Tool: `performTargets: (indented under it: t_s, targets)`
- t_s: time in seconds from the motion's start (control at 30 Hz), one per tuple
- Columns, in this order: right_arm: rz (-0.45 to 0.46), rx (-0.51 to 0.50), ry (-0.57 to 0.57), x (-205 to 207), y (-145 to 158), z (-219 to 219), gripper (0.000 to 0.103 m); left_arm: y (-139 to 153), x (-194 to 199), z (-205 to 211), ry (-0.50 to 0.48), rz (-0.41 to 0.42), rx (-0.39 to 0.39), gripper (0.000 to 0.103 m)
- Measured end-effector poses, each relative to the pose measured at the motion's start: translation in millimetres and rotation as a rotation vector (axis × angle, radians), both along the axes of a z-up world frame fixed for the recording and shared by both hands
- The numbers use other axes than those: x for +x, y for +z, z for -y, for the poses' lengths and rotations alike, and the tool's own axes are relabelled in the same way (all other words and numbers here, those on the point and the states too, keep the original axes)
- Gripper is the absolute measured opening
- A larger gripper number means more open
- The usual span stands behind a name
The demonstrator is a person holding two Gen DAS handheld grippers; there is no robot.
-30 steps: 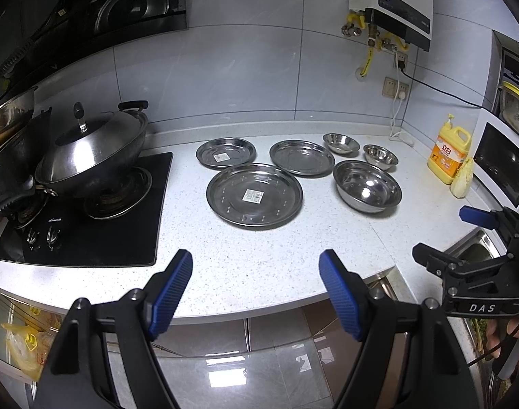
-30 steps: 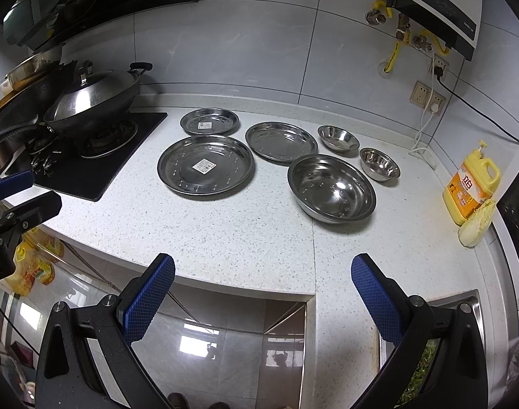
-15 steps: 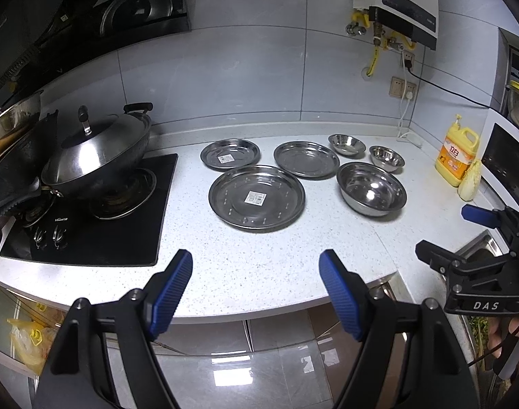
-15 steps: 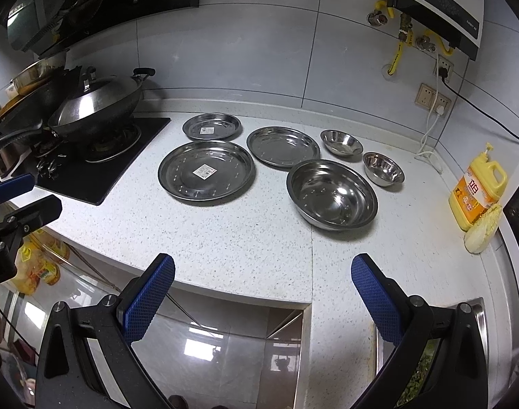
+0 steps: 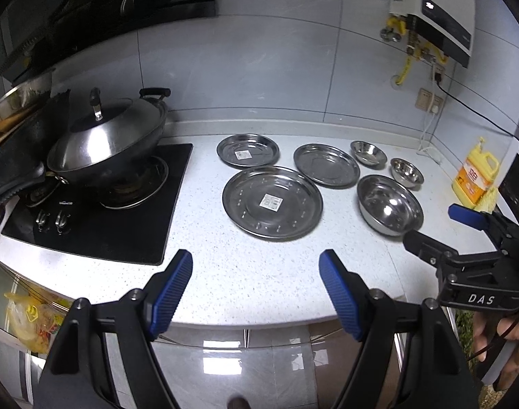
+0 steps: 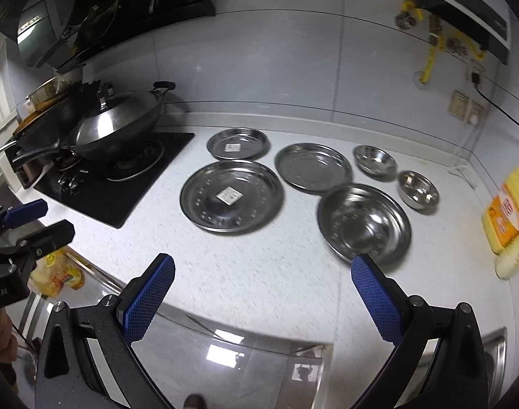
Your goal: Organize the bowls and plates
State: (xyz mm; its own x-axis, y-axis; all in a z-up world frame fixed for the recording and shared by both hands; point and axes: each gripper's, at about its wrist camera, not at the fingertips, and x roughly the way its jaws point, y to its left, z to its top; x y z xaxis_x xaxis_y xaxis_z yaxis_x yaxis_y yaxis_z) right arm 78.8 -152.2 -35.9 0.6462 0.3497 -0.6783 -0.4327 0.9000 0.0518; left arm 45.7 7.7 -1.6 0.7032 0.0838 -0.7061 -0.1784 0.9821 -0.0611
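On the white speckled counter (image 5: 259, 272) lie three steel plates: a large plate (image 5: 272, 201) (image 6: 231, 196) with a sticker, a small stickered plate (image 5: 247, 150) (image 6: 238, 144) behind it, and a plain plate (image 5: 326, 165) (image 6: 314, 166). To their right stand a large bowl (image 5: 390, 204) (image 6: 364, 224) and two small bowls (image 5: 368, 152) (image 5: 407, 171) (image 6: 374, 160) (image 6: 418, 189). My left gripper (image 5: 256, 289) hangs open over the counter's front edge, holding nothing. My right gripper (image 6: 262, 293) is open too, its right finger near the large bowl's front rim.
A lidded wok (image 5: 106, 143) sits on the black gas hob (image 5: 95, 211) at the left. A yellow detergent bottle (image 5: 475, 177) stands at the far right, with sockets and a cable on the wall. A sink edge (image 6: 494, 351) shows at lower right.
Both grippers have moved forward toward the counter, so plates and bowls look nearer. The right gripper's finger now reaches the large bowl's front rim. Both stay open.
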Motion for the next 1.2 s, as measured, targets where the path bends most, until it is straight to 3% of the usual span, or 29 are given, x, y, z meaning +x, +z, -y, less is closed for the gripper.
performTargets:
  t_s: [0.37,0.6,0.7,0.9,1.2]
  targets:
    - [-0.079,-0.026,-0.028,84,-21,-55,0.102,-38,120,-63,-0.103,-0.054,-0.114,0.076]
    - [-0.139,-0.057,-0.070,164,-46,-102,0.102,-59,217,-107,-0.143,-0.075,-0.090,0.076]
    - [-0.183,-0.074,-0.086,196,-68,-119,0.102,-80,253,-119,-0.172,-0.110,-0.116,0.076]
    - [-0.295,-0.124,-0.114,237,-114,-140,0.102,-120,290,-131,-0.207,-0.184,-0.160,0.076]
    - [-0.407,-0.170,-0.152,259,-145,-132,0.102,-165,313,-128,-0.251,-0.294,-0.216,0.076]
